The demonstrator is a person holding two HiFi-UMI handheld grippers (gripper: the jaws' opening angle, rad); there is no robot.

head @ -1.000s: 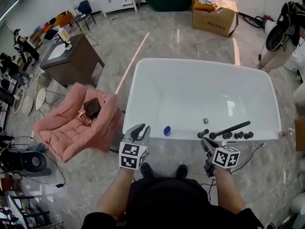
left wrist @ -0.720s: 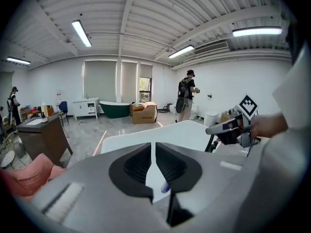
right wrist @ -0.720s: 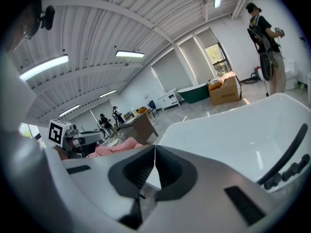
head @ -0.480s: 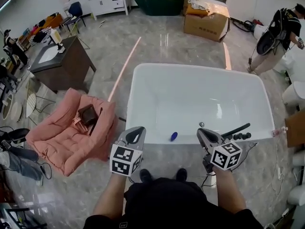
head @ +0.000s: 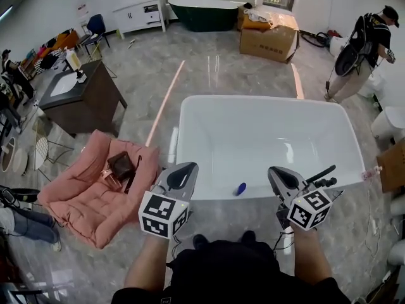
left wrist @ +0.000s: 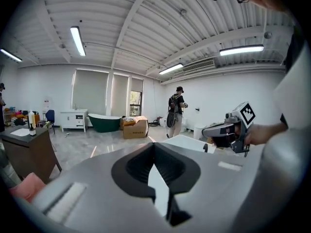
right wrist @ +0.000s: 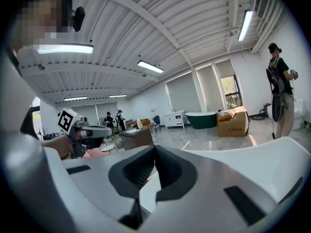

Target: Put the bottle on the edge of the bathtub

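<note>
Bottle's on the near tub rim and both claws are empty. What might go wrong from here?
1. The blue bottle seems to lie tilted on the narrow rim of the bathtub; it may roll into the tub or onto the floor.
2. The left claw and right claw, both shut, hang close on either side of it; a low sweep might knock it off.

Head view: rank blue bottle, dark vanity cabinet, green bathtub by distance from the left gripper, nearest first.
From the left gripper:
1. Blue bottle, just to its right, at the near side of the white tub.
2. Dark vanity cabinet, far off to its left.
3. Green bathtub, by the back wall.
</note>
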